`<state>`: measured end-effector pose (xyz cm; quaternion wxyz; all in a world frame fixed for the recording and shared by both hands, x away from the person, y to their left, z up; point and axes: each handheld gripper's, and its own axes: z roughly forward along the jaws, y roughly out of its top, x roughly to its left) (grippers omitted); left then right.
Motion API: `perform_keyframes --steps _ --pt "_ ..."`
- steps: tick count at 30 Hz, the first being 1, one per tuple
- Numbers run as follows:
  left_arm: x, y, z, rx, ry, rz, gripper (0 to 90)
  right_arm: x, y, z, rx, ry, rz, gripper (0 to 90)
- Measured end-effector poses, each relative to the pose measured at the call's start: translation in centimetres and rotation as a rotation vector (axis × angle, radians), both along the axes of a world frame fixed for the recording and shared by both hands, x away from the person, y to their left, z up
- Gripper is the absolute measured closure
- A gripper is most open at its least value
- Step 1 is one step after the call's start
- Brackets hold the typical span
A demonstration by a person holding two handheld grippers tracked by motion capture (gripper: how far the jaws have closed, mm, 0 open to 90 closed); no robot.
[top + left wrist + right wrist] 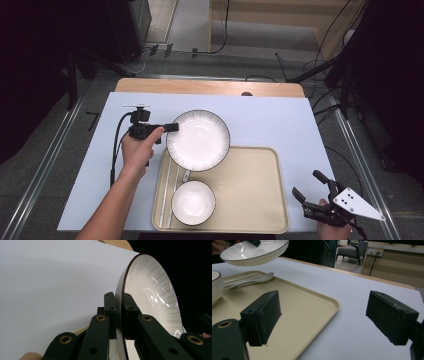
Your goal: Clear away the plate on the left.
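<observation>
High view: the left tool [172,127] pinches the plate [198,140] by its left rim, centre of the frame; the plate overhangs the tray's [250,190] upper-left corner. Left gripper view has both jaws pressed on the rim, the plate [150,295] seen edge-on against the white bench [50,290]. A bowl [193,202] sits at the tray's lower left, beside chopsticks [166,192] and a spoon [252,280]. The right tool [309,187], spread wide, hovers at lower right off the tray's right edge, over bare bench [300,130].

White plate [198,140] with dark rim, perhaps faintly grey-streaked; beige tray [250,190]
</observation>
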<state>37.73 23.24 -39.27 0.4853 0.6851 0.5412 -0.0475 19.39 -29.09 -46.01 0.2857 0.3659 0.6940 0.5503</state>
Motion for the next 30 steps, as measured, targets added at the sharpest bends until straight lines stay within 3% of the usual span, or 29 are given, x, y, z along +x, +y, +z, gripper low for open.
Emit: perform_keyframes --steps 21,30 --pt "0.4 -5.0 -1.6 -0.011 0.023 -0.082 84.8 0.0 -0.2 0.1 0.001 -0.008 -0.012 13.1" --pt "0.4 -6.9 -2.4 0.007 0.040 -0.134 84.8 -0.2 -0.2 0.2 -0.005 -0.011 -0.025 13.0"
